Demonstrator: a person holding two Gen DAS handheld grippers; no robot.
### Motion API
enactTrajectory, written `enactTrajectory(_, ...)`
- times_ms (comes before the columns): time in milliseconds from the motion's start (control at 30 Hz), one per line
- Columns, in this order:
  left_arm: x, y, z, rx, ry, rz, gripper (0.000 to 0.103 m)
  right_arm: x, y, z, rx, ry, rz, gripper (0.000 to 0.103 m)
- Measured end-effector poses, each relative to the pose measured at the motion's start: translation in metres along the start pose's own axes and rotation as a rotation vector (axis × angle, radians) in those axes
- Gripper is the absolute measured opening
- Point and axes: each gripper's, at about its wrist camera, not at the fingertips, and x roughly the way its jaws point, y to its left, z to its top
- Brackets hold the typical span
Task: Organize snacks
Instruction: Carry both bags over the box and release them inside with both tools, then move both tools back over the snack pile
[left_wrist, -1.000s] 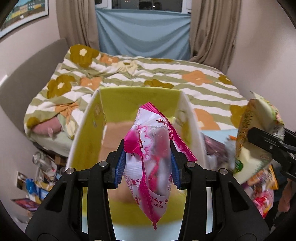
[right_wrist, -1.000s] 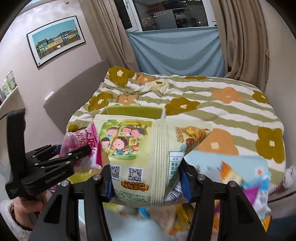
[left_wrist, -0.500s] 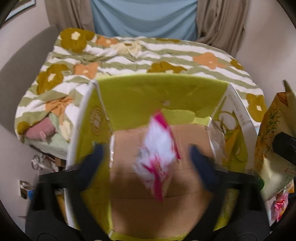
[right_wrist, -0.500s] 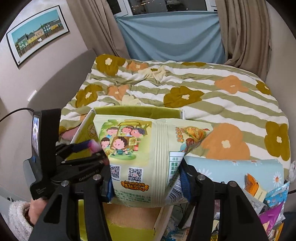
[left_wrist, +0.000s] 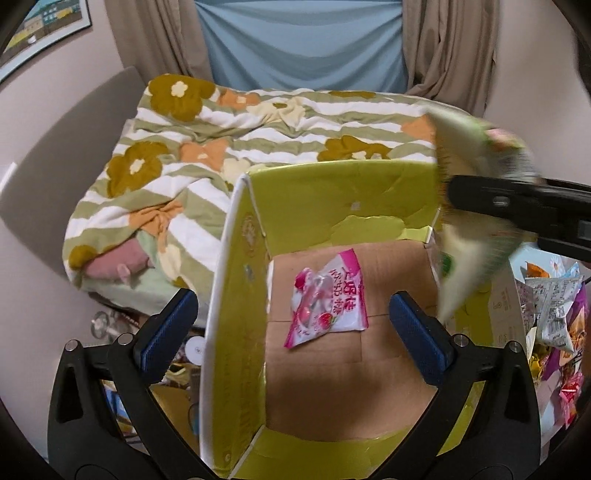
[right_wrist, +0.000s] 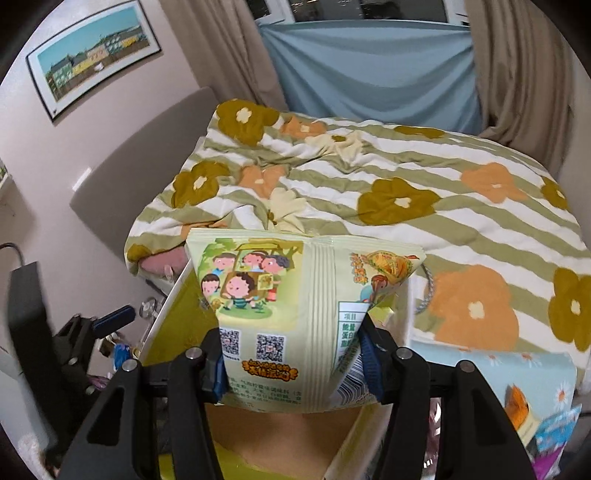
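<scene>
Here, the right gripper (right_wrist: 295, 360), jaws clamped on a green snack bag (right_wrist: 280, 295), hovers at the yellow box (left_wrist: 236, 295) where a pink candy packet (left_wrist: 328, 301) lies; the wide-open left gripper (left_wrist: 291, 321) should clear before a low release.

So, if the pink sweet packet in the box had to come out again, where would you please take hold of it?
Probably from straight above, with the open left hand-held gripper. The pink packet lies flat on the cardboard floor of the yellow box, whose tall walls block a sideways approach. I would pinch across its narrower width, near the crimped lower corner, where the film looks easiest to gather.
</scene>
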Motion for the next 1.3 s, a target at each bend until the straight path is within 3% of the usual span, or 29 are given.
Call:
enactTrajectory(167, 0.003, 0.009, -0.007, -0.001, 0.007, 0.039, 0.103, 0.037, 0.003, 0.004, -0.010, 0.063, 0.006, 0.054)
enactTrajectory(233, 0.006, 0.011, -0.010, 0.003, 0.010, 0.053, 0.103, 0.051, 0.004, 0.003, -0.013, 0.073, -0.005, 0.063)
enactTrajectory(300, 0.008, 0.013, -0.013, 0.001, 0.017, 0.054, 0.103, 0.059, 0.003, 0.002, -0.019, 0.082, -0.012, 0.103)
enactTrajectory(600, -0.007, 0.020, -0.014, -0.022, -0.002, 0.025, 0.103, 0.038, 0.004, -0.008, -0.001, 0.066, -0.054, 0.103)
enactTrajectory(867, -0.047, 0.007, 0.000, 0.007, -0.074, -0.020, 0.103, -0.031, 0.011, -0.013, 0.035, -0.047, -0.085, 0.103)
enactTrajectory(1100, -0.099, -0.030, 0.002, 0.050, -0.164, -0.091, 0.103, -0.107, 0.007, -0.030, 0.046, -0.143, -0.146, 0.103)
enactTrajectory(1300, -0.133, -0.083, -0.011, 0.103, -0.206, -0.152, 0.103, -0.168, -0.027, -0.067, 0.079, -0.190, -0.207, 0.103)
